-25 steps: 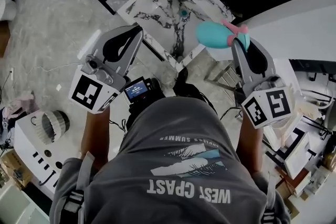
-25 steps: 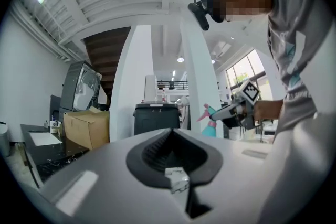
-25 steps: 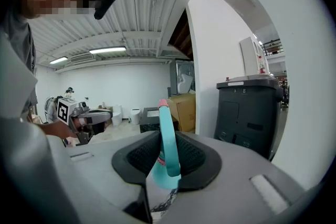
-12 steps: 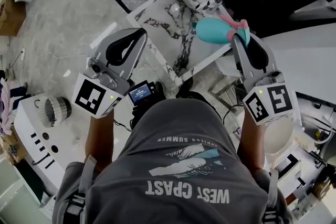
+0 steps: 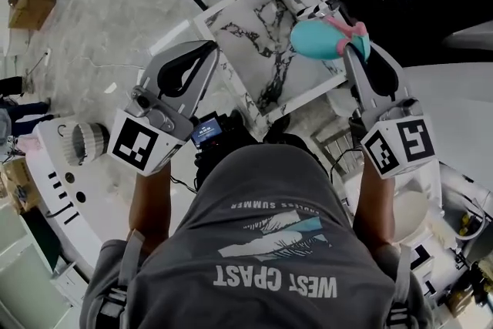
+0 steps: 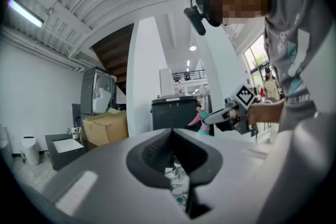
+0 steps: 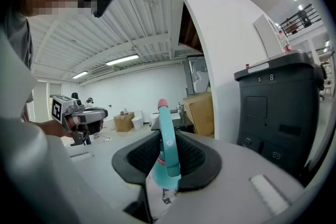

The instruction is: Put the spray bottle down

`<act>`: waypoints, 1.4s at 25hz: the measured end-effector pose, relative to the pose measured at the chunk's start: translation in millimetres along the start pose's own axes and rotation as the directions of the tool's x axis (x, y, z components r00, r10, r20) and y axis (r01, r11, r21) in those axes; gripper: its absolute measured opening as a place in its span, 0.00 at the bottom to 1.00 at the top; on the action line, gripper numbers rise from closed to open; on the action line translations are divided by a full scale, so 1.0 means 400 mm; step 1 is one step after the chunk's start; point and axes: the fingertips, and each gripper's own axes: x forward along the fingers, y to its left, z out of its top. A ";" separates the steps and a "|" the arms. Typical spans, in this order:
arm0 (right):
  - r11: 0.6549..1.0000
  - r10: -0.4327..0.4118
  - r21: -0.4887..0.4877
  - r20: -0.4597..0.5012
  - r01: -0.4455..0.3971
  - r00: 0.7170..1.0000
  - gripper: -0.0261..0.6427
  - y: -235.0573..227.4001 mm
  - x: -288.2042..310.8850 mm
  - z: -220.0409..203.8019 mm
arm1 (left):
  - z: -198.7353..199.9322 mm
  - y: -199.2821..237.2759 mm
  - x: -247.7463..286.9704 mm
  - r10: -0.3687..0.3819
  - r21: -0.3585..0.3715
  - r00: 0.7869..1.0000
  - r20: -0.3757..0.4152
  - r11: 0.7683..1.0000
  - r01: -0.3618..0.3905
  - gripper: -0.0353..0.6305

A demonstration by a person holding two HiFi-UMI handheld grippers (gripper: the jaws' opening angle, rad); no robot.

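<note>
**Head view:** A person in a grey printed T-shirt [image 5: 262,243] leans over a square white surface [image 5: 250,35] veined in black like polished marble. The right tool [image 5: 356,50] pinches the spray bottle [image 5: 317,39], a rounded teal body with a pink head, held sideways over the slab's right edge. From above it is unclear whether the bottle touches the slab. The left tool [image 5: 209,48] hangs over the slab's left edge, its smooth grey jaws pressed together at the tips around a black hollow. Each tool carries a white cube with black square markers. A small shiny item at the slab's far edge is too small to name.

**Left gripper view:** Ribbed black pads meet at the tips with nothing between them. A sliver of the veined slab shows through the slit below. Beyond stand a brown cardboard box [image 6: 105,131] and a dark, boxy bin [image 6: 176,113]. Only a little pink and teal of the bottle shows at the far tool's tip.

**Right gripper view:** The jaws clamp the bottle's upper part. A narrow teal strip with a pink tip rises between the ribbed pads. The jaws cut off the body below.
</note>
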 end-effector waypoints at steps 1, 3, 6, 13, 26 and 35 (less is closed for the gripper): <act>1.000 0.002 -0.001 -0.002 -0.002 1.000 0.17 -0.005 0.006 -0.002 | -0.008 -0.003 0.003 0.000 -0.001 1.000 -0.013 1.000 0.000 0.06; 1.000 -0.001 0.005 -0.005 0.001 1.000 0.17 -0.014 0.013 -0.005 | -0.021 -0.005 0.009 -0.011 -0.003 0.999 -0.033 1.000 0.011 0.06; 1.000 -0.026 0.002 -0.007 0.026 1.000 0.17 -0.022 0.026 0.002 | -0.032 0.022 0.020 -0.027 -0.010 0.999 -0.030 1.000 0.026 0.06; 0.996 -0.093 -0.012 -0.010 0.093 0.996 0.17 -0.014 0.089 0.038 | -0.013 0.112 0.072 -0.090 -0.016 0.994 0.063 0.996 0.091 0.06; 0.991 -0.134 -0.010 -0.038 0.134 0.990 0.17 -0.012 0.222 0.047 | -0.067 0.249 0.101 -0.119 -0.047 0.992 0.049 0.991 0.122 0.06; 0.992 -0.125 -0.008 -0.069 0.125 0.990 0.17 -0.012 0.322 0.030 | -0.114 0.317 0.120 -0.118 -0.069 0.992 0.035 0.990 0.120 0.06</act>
